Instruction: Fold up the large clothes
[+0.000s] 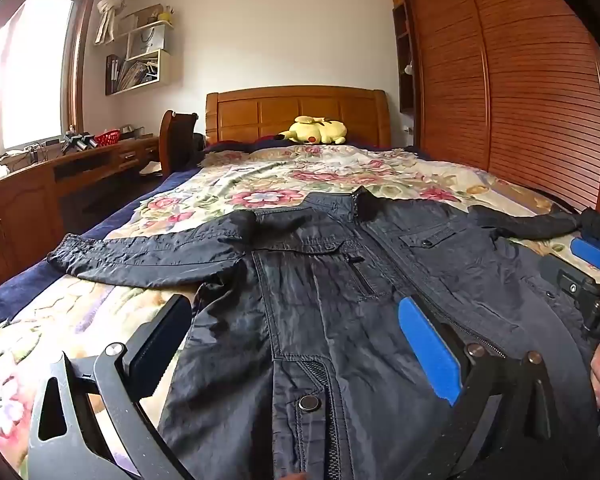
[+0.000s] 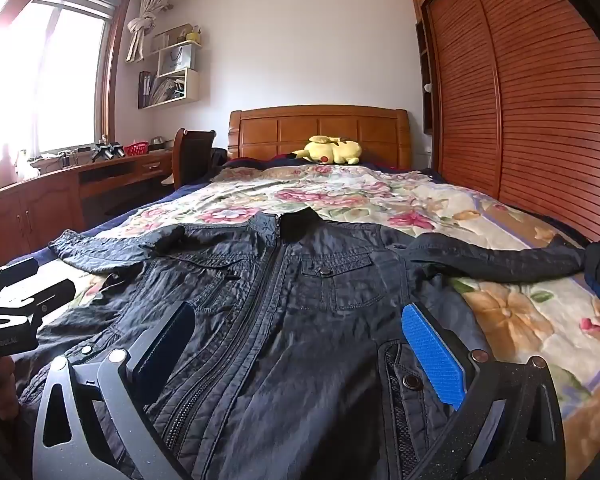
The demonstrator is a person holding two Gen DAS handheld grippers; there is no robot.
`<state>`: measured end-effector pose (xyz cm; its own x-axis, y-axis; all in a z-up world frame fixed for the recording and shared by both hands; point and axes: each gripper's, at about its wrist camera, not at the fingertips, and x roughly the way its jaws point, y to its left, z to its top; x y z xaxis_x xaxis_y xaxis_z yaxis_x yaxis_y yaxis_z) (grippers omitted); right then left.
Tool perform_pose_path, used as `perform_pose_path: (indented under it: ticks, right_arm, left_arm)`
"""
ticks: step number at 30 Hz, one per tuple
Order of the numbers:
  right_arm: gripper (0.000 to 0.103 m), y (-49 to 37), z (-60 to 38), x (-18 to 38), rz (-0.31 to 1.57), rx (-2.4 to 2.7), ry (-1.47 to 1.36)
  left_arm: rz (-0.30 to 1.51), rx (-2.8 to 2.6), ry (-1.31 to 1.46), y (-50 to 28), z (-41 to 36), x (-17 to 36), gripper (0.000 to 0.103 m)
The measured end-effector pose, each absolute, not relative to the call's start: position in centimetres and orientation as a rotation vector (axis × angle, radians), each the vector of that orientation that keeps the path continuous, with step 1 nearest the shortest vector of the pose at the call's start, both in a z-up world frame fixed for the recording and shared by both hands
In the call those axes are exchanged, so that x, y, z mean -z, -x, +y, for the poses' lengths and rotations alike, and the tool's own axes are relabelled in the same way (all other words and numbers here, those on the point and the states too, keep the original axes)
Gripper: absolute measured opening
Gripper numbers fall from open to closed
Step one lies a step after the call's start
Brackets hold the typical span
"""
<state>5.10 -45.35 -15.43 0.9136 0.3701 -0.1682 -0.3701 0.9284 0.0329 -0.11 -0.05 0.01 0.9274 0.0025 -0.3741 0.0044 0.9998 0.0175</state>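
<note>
On the bed [image 1: 100, 312], over a floral quilt [image 2: 380, 200]: dark jacket [image 1: 320, 280], front side up, zipped, collar [image 2: 296, 220] toward the wooden headboard [image 1: 296, 112]. Both sleeves spread outward, left sleeve [image 1: 140, 252] reaching the quilt's left edge, right sleeve [image 2: 500, 260] reaching toward the wardrobe [image 2: 520, 100]. Lower hem nearest the cameras.

Left claw [image 1: 296, 344]: spread fully wide above the jacket's left front panel, nothing between its fingers; blue pad [image 1: 428, 352] on one finger, black pad [image 1: 160, 340] on the other, over the quilt just beside the jacket's edge.

Right claw [image 2: 296, 352]: likewise spread fully wide, nothing gripped, straddling the zip and right chest pocket [image 2: 340, 276]; contact with the fabric cannot be told.

Yellow plush toy [image 2: 332, 150] lying at the head of the bed. Left of the bed: wooden counter [image 1: 80, 160] under the window [image 2: 52, 72], carrying a red basket [image 1: 107, 137] and small clutter; chair [image 2: 192, 156] beside it. Wall shelves [image 1: 140, 60] above.
</note>
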Motion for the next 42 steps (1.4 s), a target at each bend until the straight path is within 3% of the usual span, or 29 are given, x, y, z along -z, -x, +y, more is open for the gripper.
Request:
perform_pose_path:
  ticks: [42]
  right_arm:
    - [0.103, -5.16, -45.48, 15.39, 0.165, -0.381, 0.001]
  left_arm:
    - [0.373, 0.000, -0.028, 0.70, -0.30, -0.68, 0.103]
